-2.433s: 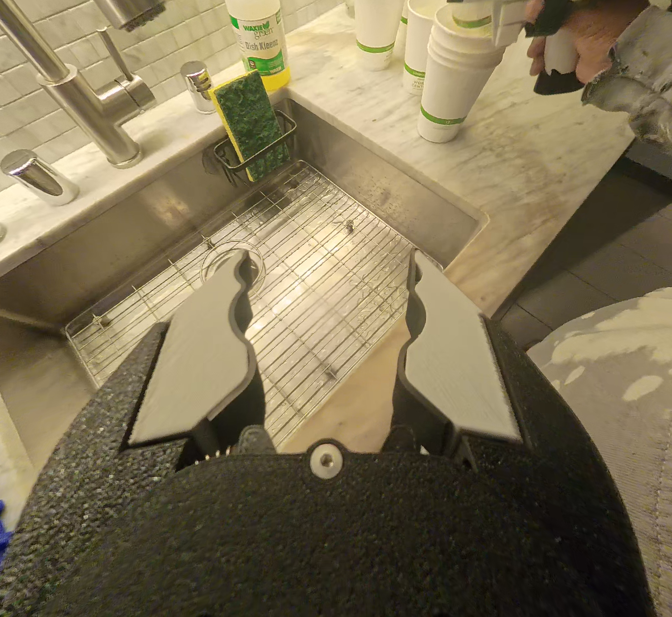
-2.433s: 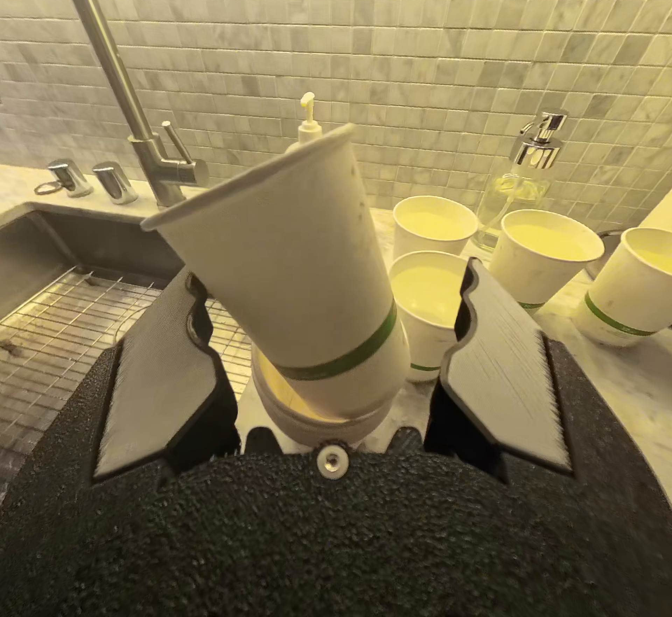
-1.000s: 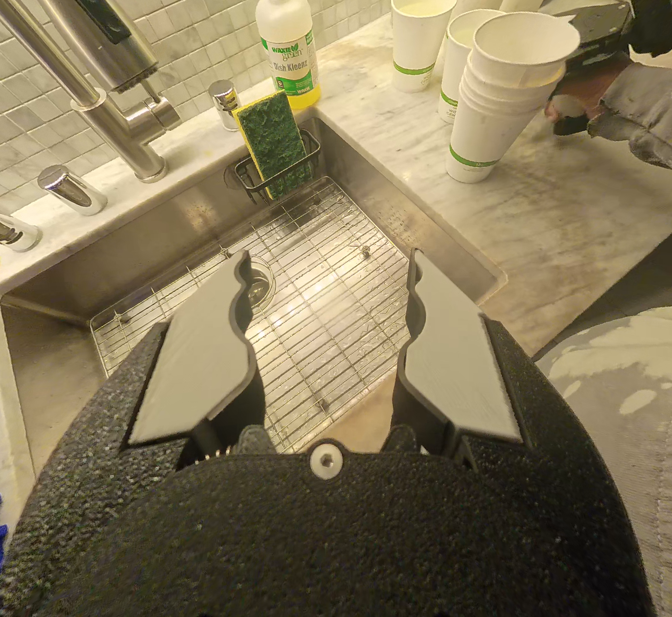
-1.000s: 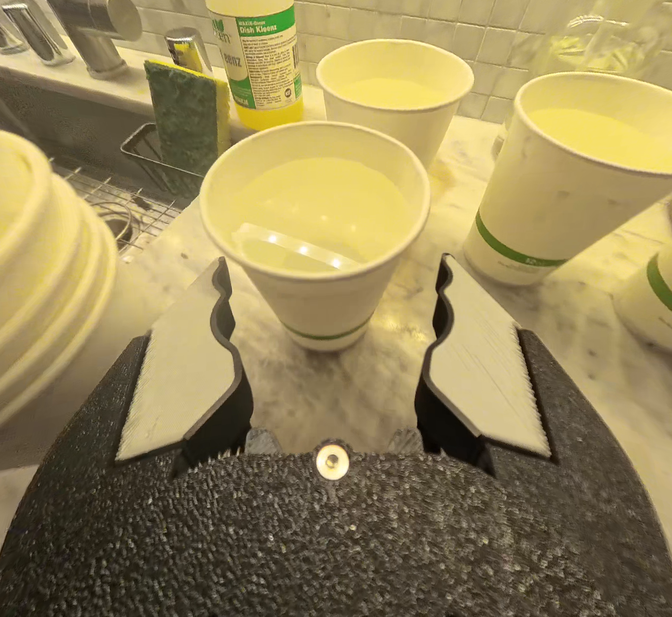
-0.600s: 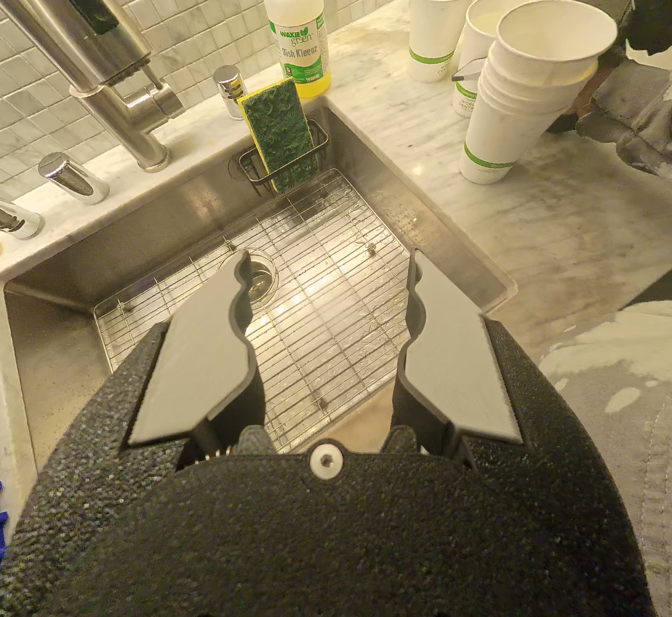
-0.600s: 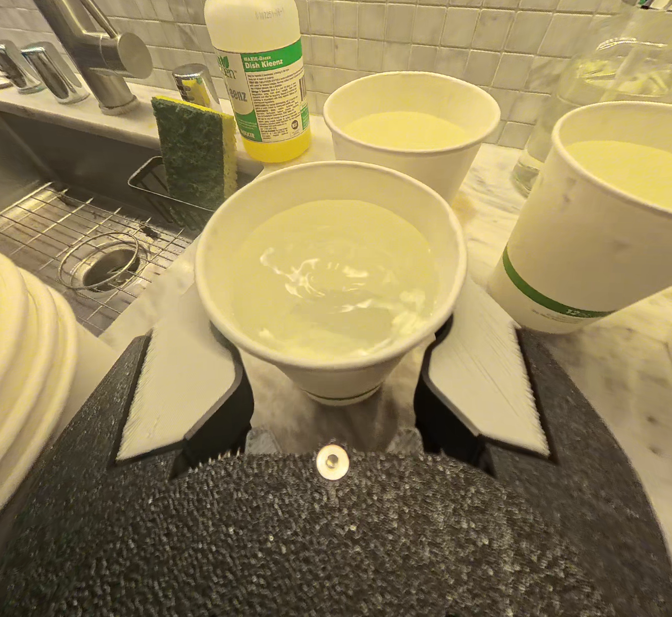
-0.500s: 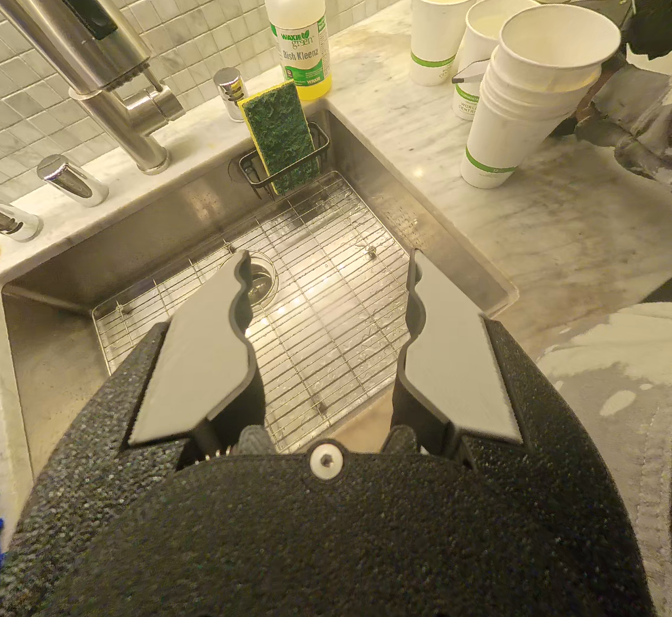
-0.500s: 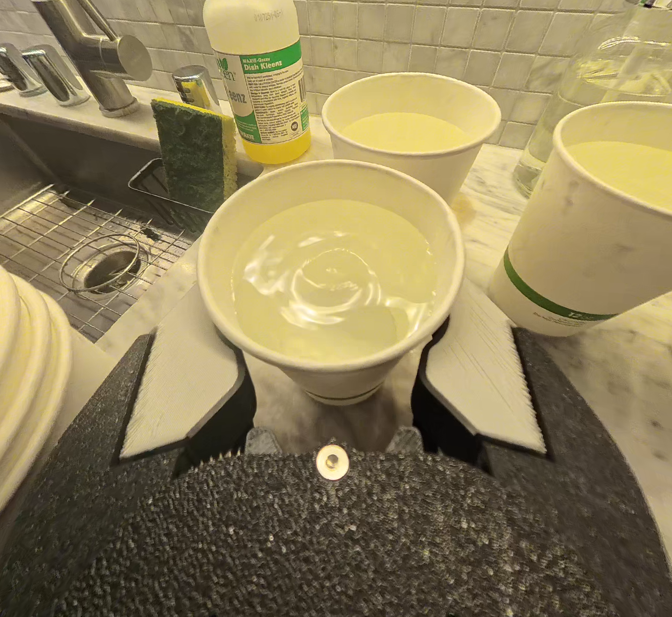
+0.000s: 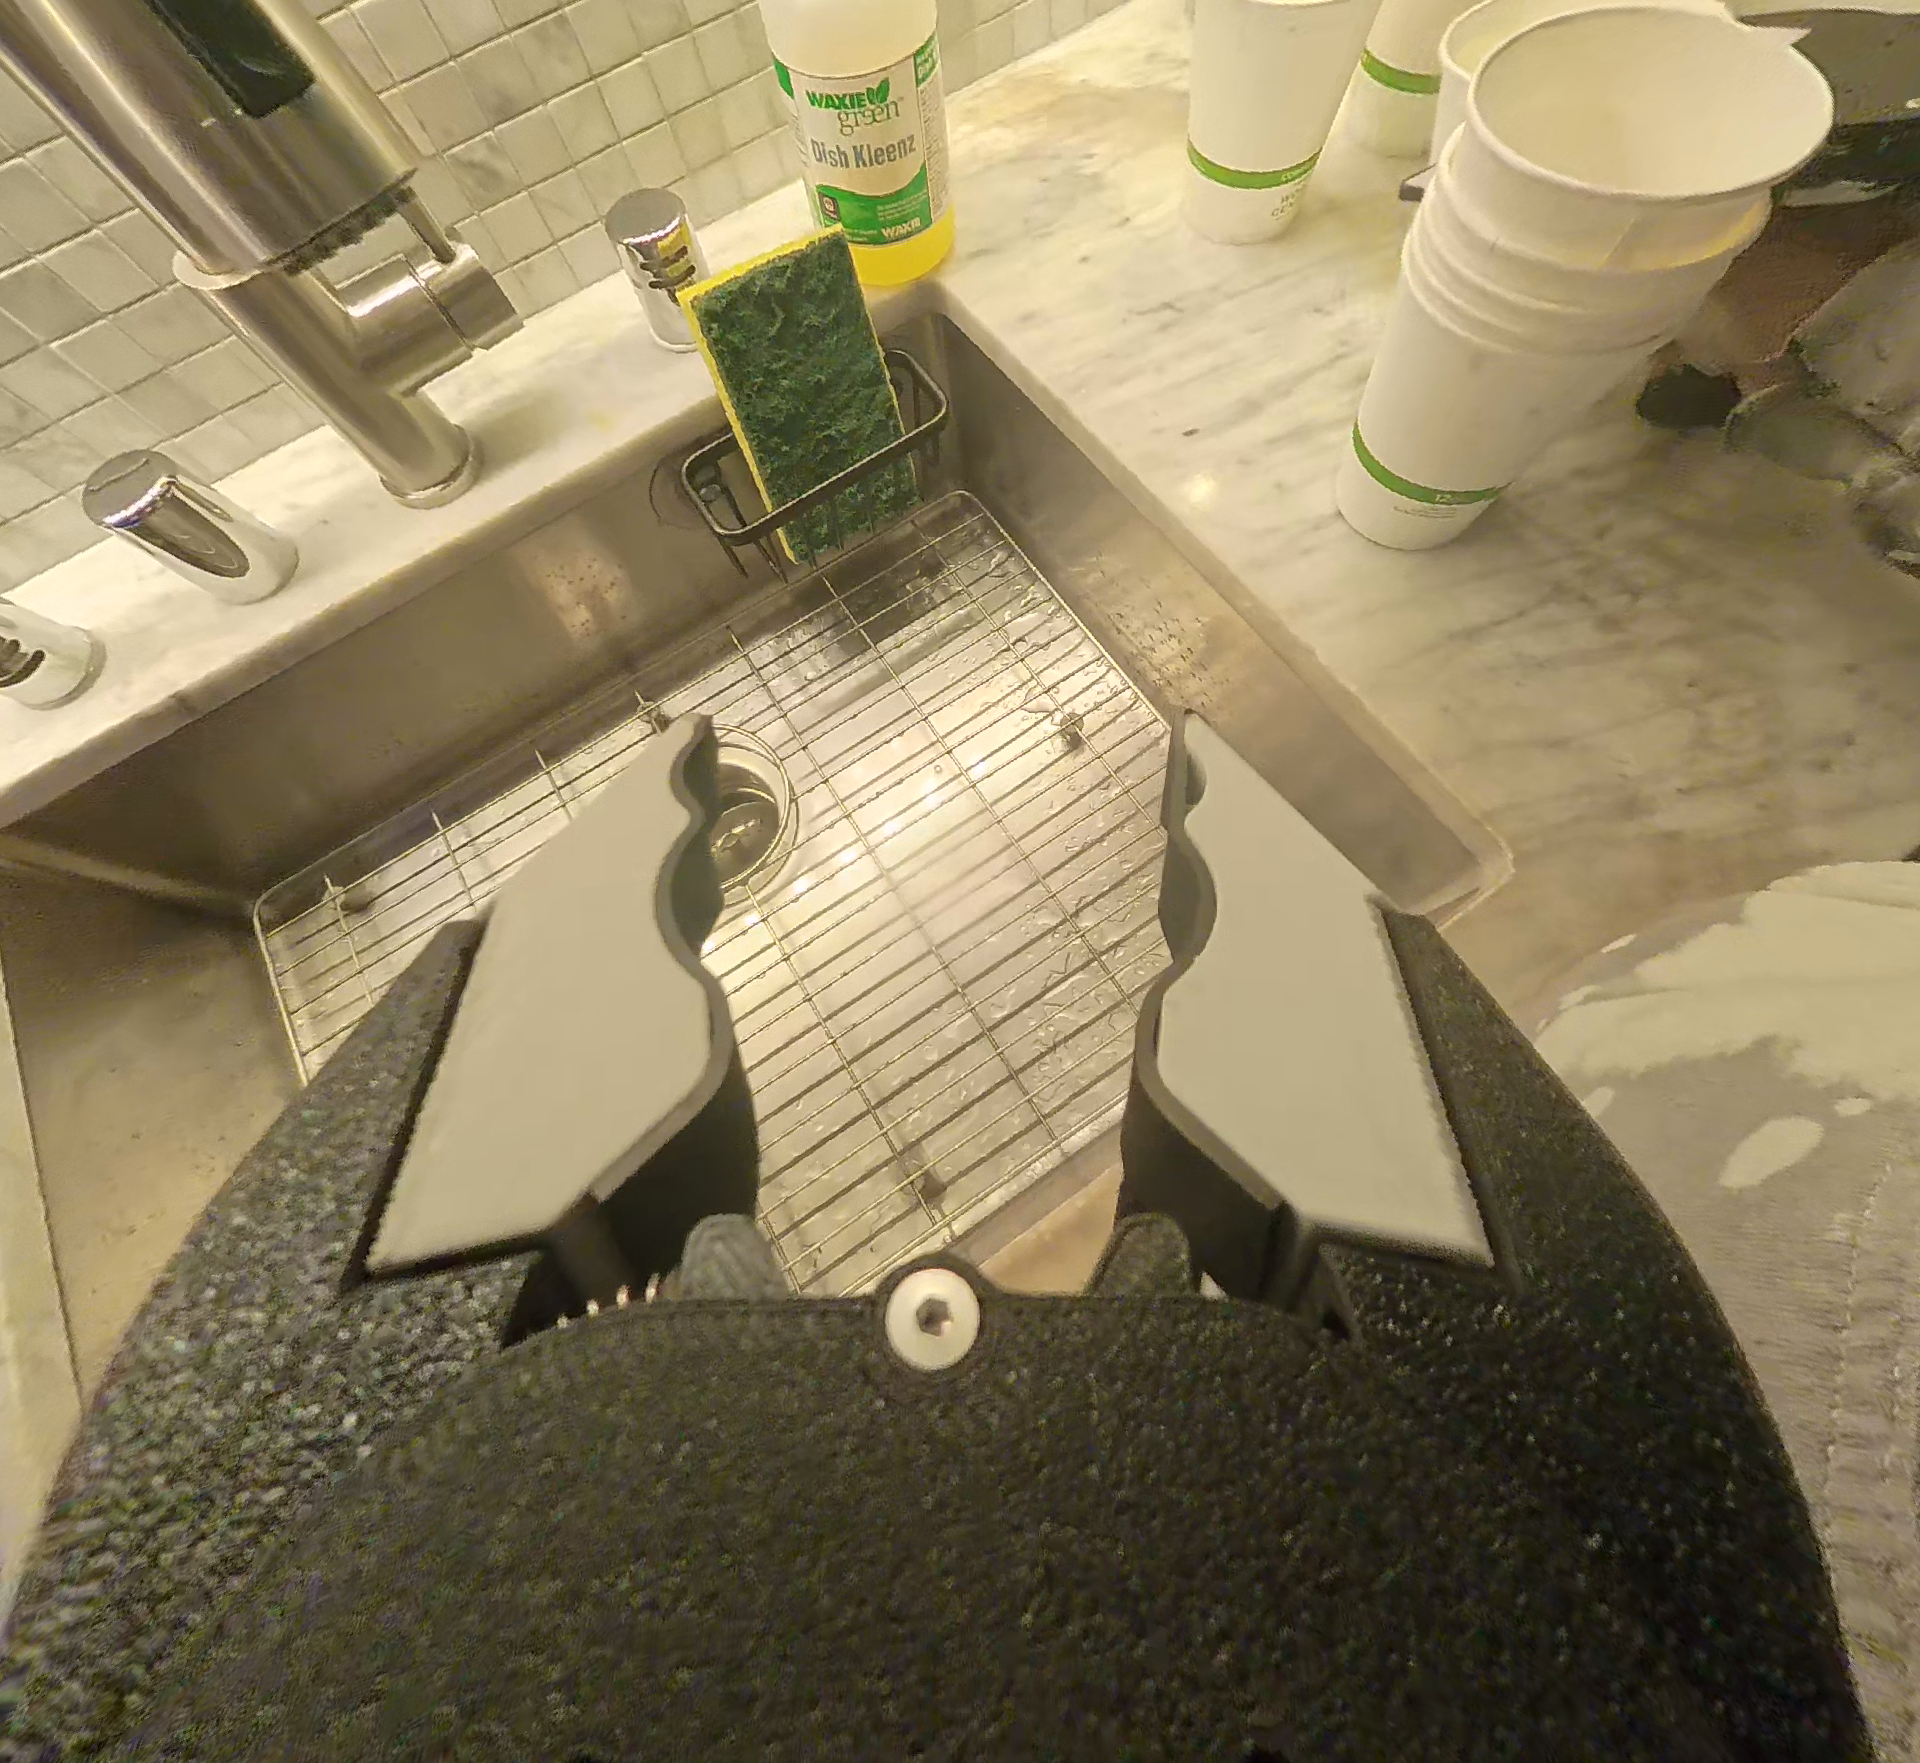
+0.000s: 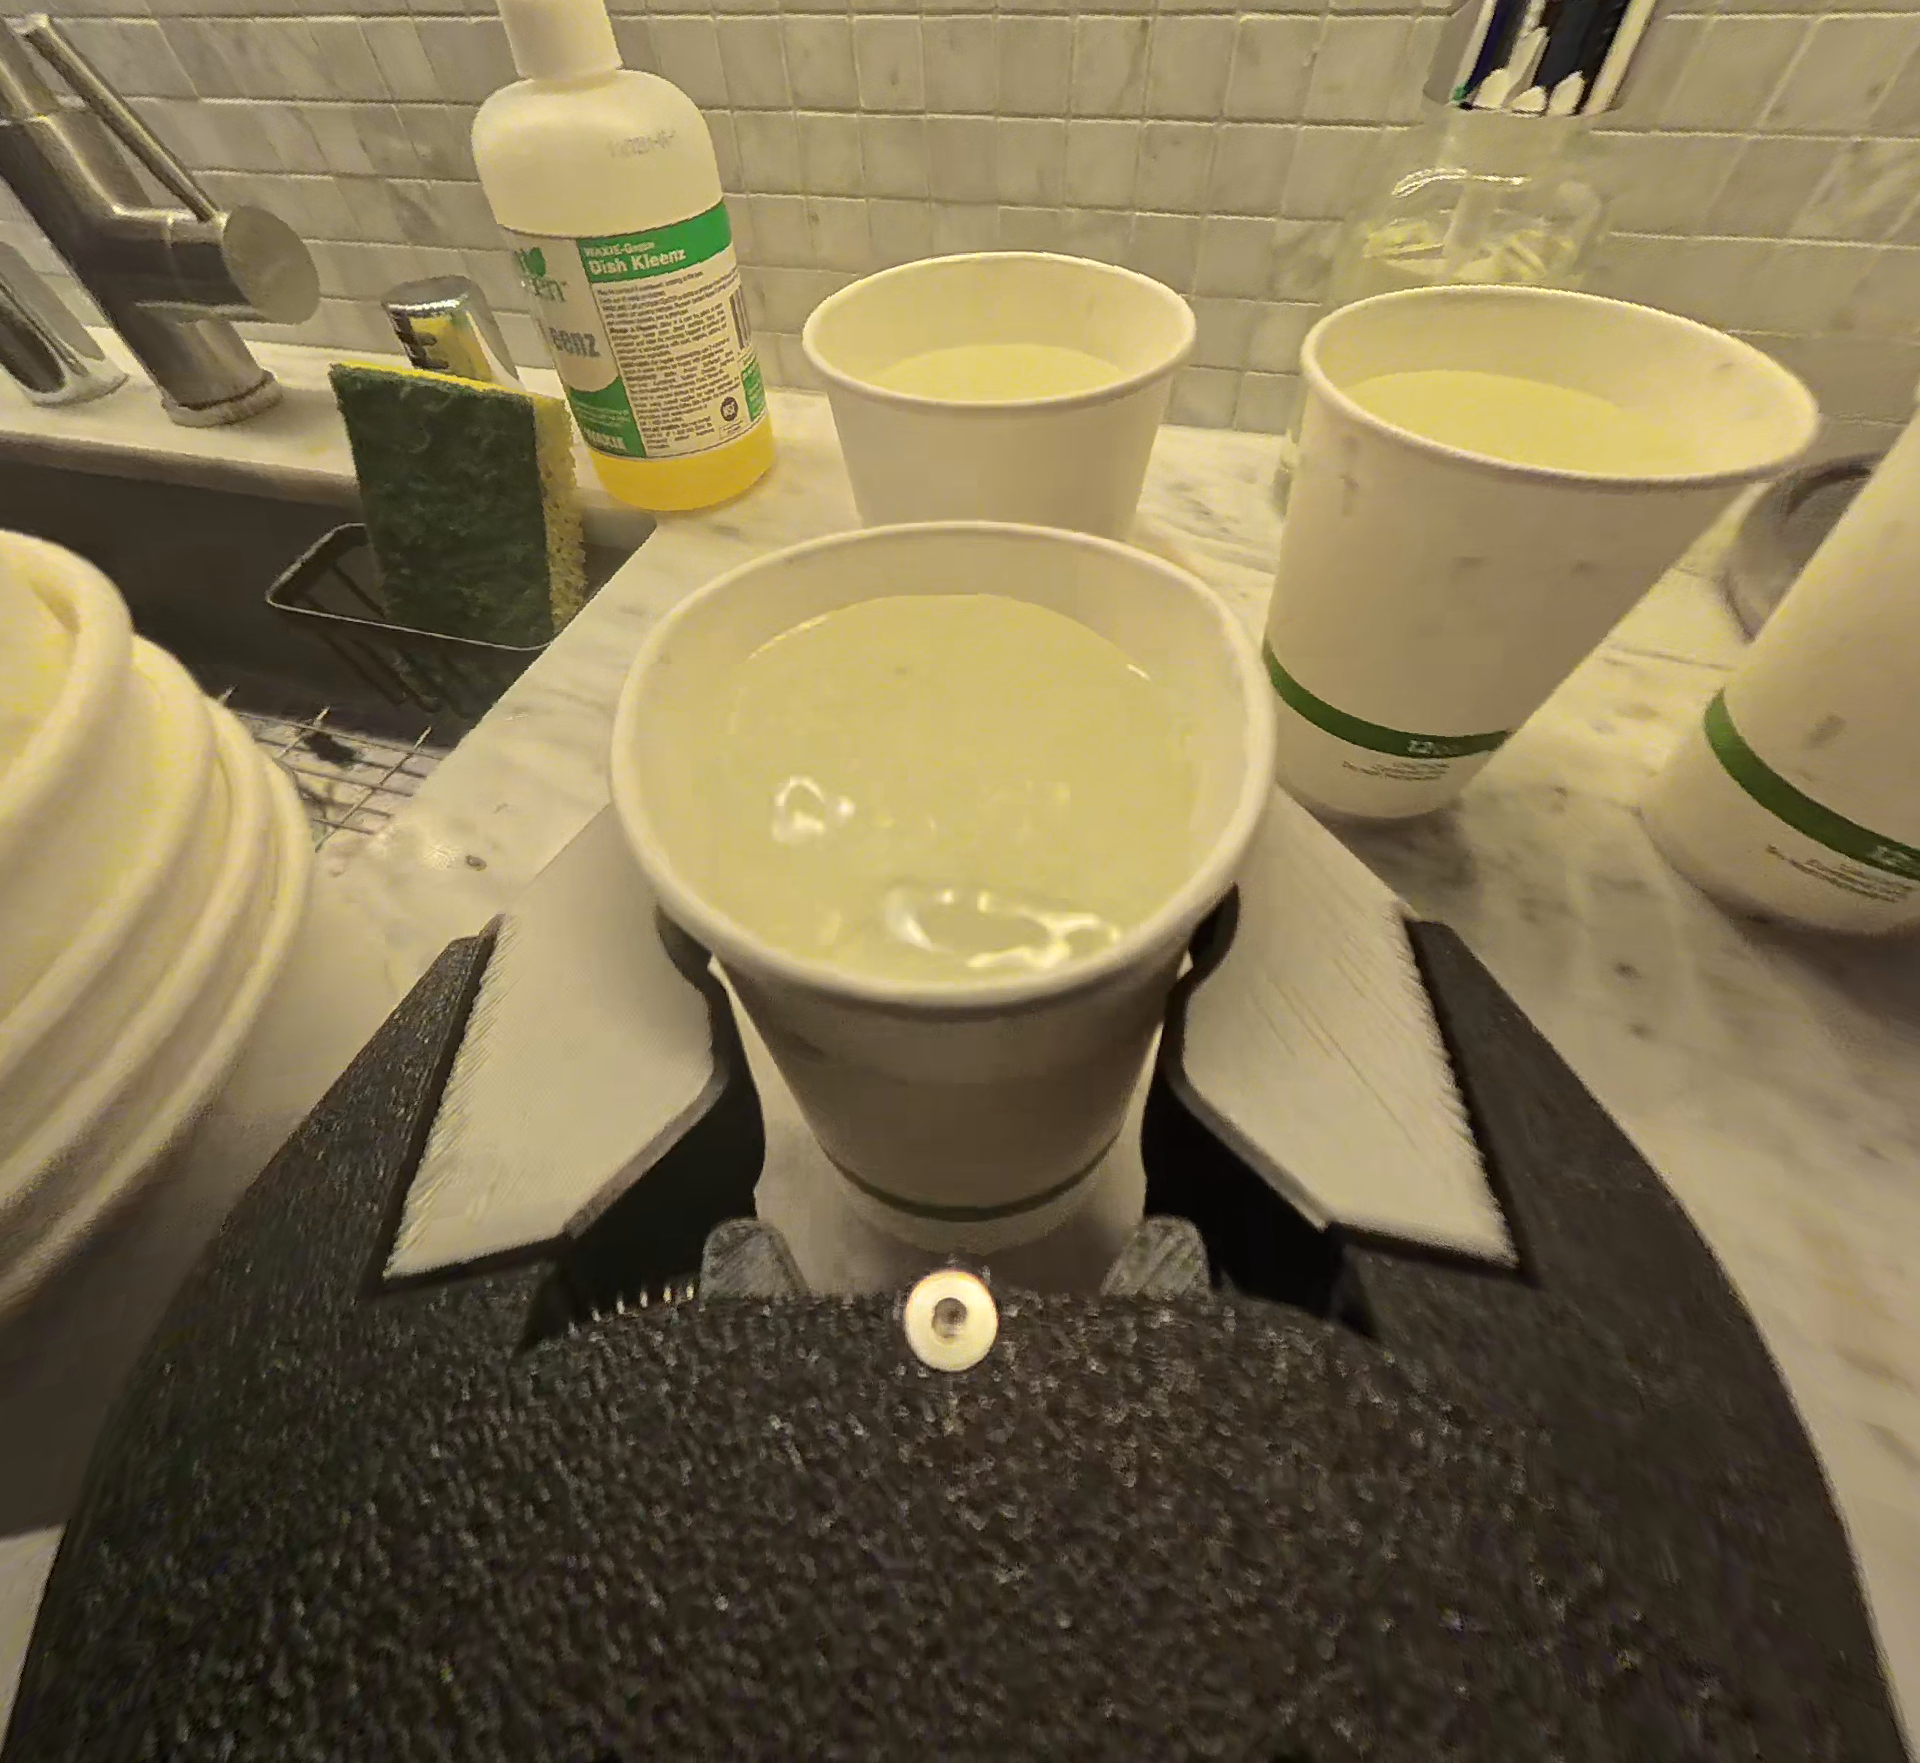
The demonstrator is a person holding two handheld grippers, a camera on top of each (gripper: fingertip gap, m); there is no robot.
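My right gripper (image 10: 945, 934) is shut on a white paper cup (image 10: 940, 1069) with a green band, full of pale liquid that ripples. The cup stands upright between the fingers (image 10: 582, 1069), over the marble counter (image 10: 1558, 1038). A stack of empty paper cups (image 10: 104, 830) stands close on its left and also shows in the left wrist view (image 9: 1507, 342). My left gripper (image 9: 940, 747) is open and empty, held above the steel sink (image 9: 1091, 508) and its wire grid (image 9: 935, 903).
Three more full cups (image 10: 997, 425), (image 10: 1475, 570), (image 10: 1829, 757) stand behind and to the right. A dish soap bottle (image 9: 862, 82), a green sponge in a caddy (image 9: 800, 404), a faucet (image 9: 239, 155) and a glass soap dispenser (image 10: 1496, 186) line the tiled wall. My right tips are about 40 cm from the faucet (image 9: 239, 155), my left tips only 15 cm.
My right gripper dropped an empty cup onto the stack, moved to a full cup and closed on it. The left gripper stayed open over the sink, drifting slightly.
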